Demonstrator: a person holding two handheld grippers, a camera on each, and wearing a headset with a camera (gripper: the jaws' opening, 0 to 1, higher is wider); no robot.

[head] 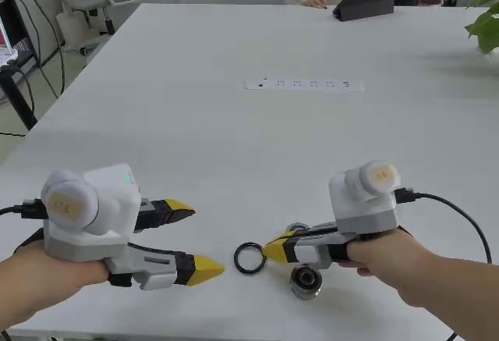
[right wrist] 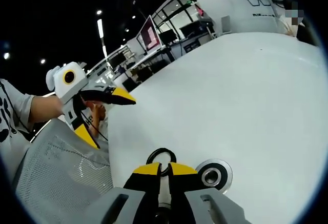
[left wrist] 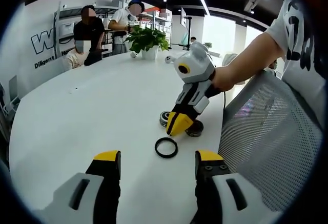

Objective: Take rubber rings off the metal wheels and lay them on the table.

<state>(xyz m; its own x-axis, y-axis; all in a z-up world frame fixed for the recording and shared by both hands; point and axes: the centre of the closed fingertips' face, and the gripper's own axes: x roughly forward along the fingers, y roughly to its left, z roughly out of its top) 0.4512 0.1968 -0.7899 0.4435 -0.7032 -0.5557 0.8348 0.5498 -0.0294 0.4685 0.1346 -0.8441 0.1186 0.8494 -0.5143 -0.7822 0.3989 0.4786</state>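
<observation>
The ring [left wrist: 166, 156] lies flat on the table [head: 257, 146], loose of any wheel and just ahead of the right claw [right wrist: 164, 170]; that claw's yellow tips are together, with only a slit between them and nothing in it. In the left gripper view a strip of bare table shows between those tips and the ring, so they are close but apart; in the right gripper view the ring's near edge is hidden behind the tips; in the head view tip and ring look almost touching. The left claw [head: 192, 236] is spread wide and holds nothing; it points at the ring from the other side, and in its own view the ring sits just beyond its two tips, in line with the gap, touching neither.

The near wheel [head: 306, 278] lies on the table just beside the right claw, on the person's side of it; in the right gripper view it sits to the right of the jaws with its bore showing. The far wheel [head: 296, 228] is mostly hidden behind the same claw; a sliver of rim shows in the head view. The near wheel's rim seems to be bare metal, though it is too small to be sure; the far wheel's rim I cannot judge.
</observation>
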